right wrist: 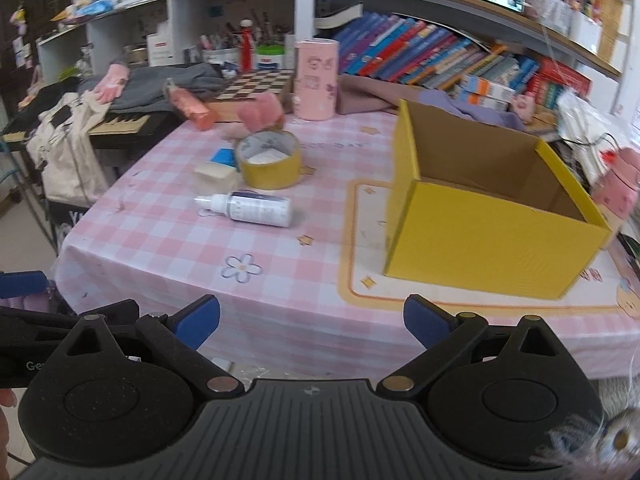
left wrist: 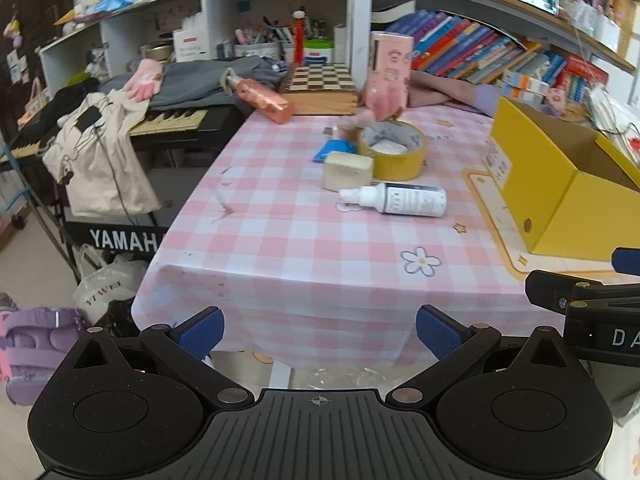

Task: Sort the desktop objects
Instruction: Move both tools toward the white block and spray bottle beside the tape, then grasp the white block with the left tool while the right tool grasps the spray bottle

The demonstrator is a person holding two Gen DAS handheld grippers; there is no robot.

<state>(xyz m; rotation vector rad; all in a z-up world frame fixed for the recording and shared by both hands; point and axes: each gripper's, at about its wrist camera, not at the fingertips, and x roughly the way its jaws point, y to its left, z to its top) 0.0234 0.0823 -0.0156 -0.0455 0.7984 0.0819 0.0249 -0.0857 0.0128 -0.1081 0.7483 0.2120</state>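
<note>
Opening step, nothing yet lifted. Left gripper and right gripper: both spread, empty (held short of the table edge). White plastic spray bottle lies beside the open yellow cardboard box; a reach and pinch is called for next.

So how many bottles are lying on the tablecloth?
2: a white spray bottle lying in front of the tape roll, and a pink bottle lying by the chessboard at the far edge.

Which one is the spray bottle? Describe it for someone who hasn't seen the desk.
Find the yellow box on the pink checked tablecloth. Left of it sits a yellow tape roll; the spray bottle lies nearer the front edge, the only white cylinder on its side.
</note>
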